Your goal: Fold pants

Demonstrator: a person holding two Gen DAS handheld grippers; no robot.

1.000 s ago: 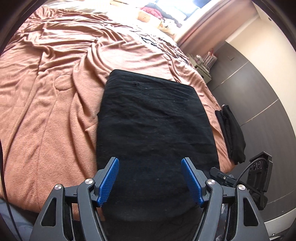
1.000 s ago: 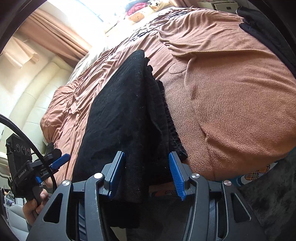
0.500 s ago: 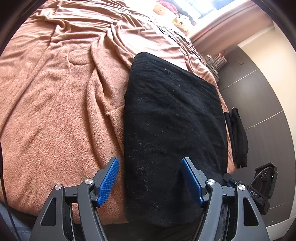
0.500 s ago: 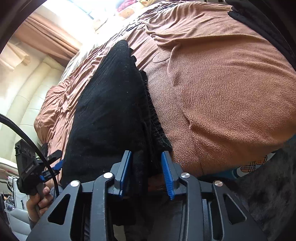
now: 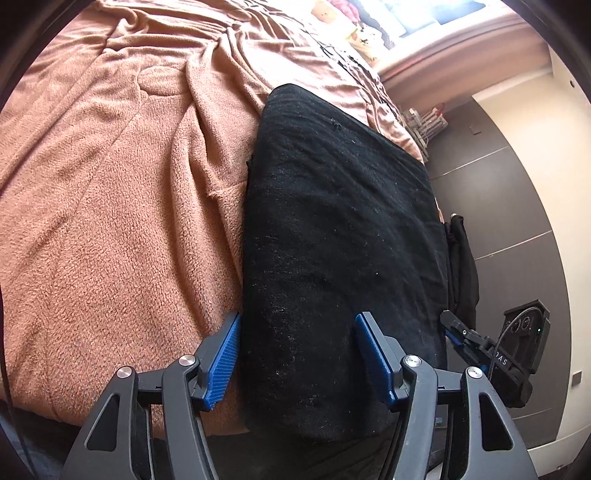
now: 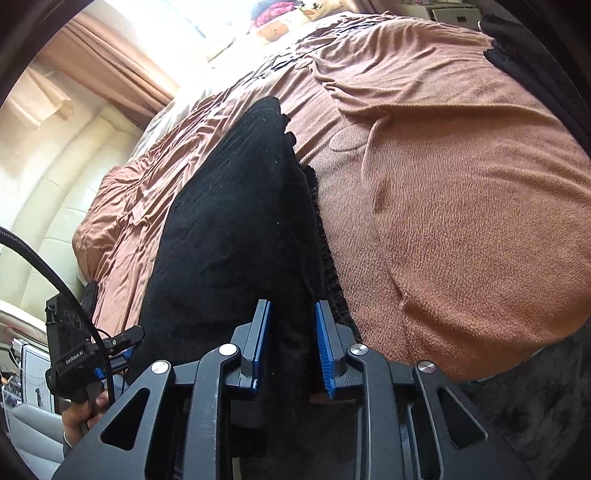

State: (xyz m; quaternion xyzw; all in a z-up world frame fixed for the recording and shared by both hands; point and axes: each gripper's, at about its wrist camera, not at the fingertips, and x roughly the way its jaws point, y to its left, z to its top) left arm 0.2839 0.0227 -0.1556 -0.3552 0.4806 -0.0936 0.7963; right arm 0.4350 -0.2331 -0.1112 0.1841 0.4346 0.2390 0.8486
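Note:
Black pants [image 5: 340, 240] lie folded lengthwise on a brown blanket-covered bed [image 5: 110, 206], their near end hanging over the bed's edge. My left gripper [image 5: 295, 350] is open, its blue pads either side of the near left part of the pants. In the right wrist view the pants [image 6: 236, 229] run away from me, and my right gripper [image 6: 291, 339] has closed to a narrow gap on the pants' near right edge, with dark cloth between the pads.
Another dark garment [image 5: 461, 258] hangs at the bed's right side, also seen in the right wrist view [image 6: 532, 48]. Pillows and toys [image 5: 354, 26] lie at the far end by the window. Dark wardrobe panels [image 5: 509, 206] stand at the right.
My right gripper has closed from wide open to a narrow grip on the pants' edge. My left gripper stayed open and shifted left, so its left pad is at the pants' left edge.

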